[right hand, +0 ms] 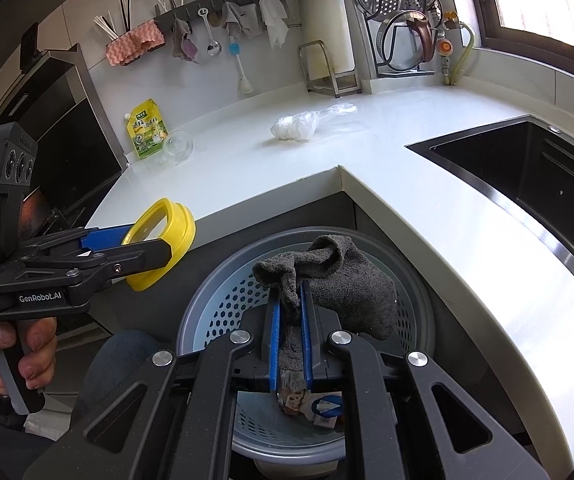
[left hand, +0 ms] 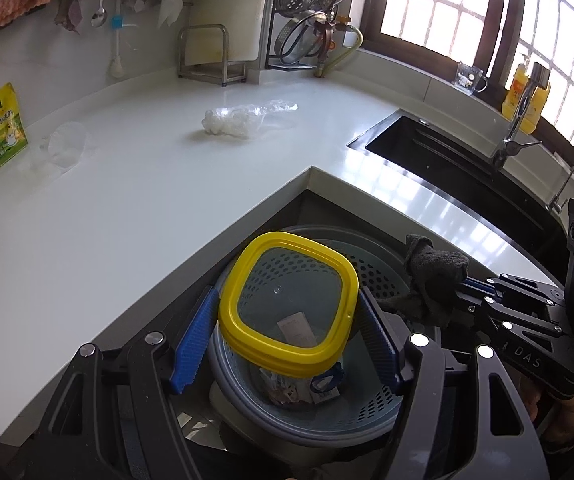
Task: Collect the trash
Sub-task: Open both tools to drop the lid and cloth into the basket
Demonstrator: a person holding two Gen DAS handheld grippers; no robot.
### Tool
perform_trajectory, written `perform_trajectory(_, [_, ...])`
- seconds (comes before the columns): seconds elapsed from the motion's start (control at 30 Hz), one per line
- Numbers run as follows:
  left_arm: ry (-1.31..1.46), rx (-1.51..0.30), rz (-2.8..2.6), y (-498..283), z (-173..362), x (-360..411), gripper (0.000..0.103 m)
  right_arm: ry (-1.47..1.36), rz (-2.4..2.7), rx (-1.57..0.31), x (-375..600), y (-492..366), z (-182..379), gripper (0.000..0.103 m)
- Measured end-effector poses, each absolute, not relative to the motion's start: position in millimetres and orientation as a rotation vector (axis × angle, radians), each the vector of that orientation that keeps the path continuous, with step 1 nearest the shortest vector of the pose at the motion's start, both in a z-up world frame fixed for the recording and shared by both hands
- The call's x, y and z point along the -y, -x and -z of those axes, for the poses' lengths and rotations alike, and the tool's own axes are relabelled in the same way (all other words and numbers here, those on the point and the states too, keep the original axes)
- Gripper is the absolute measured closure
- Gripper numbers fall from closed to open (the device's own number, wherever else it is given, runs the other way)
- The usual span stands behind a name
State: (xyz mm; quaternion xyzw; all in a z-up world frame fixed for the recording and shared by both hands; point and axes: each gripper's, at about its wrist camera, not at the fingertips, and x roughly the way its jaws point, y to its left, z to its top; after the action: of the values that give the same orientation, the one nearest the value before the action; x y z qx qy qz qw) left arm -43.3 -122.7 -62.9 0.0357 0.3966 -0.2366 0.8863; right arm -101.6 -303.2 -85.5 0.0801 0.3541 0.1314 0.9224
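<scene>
My left gripper (left hand: 287, 312) is shut on a yellow-rimmed clear lid (left hand: 247, 264) and holds it above the grey perforated bin (left hand: 375, 404); the lid also shows in the right wrist view (right hand: 179, 232). My right gripper (right hand: 289, 300) is shut on a dark grey sock (right hand: 351, 284), over the bin (right hand: 223, 304). The sock also shows in the left wrist view (left hand: 435, 276). Scraps of wrappers (left hand: 287, 392) lie in the bin. A crumpled clear plastic bag (left hand: 239, 120) lies on the white counter (left hand: 127, 220).
A clear plastic cup (left hand: 67, 146) and a yellow-green pouch (left hand: 1, 126) sit at the counter's far left. A black sink (left hand: 467, 172) with a tap (left hand: 519, 120) is on the right. Racks, cloths and utensils line the back wall.
</scene>
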Motion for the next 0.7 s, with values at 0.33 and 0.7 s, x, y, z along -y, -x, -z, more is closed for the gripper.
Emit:
perform_trajectory(0.33, [-0.074,-0.843,0.495,38.7,69.3,126.4,0.036,-0.165,-0.268,-0.744,303.1,100.7,92.8,0.094])
perform_trajectory(0.7, [-0.076,-0.858,0.507,35.9,74.4,131.5,0.036,-0.163,-0.271,-0.767,301.3,99.6,101.6,0.094])
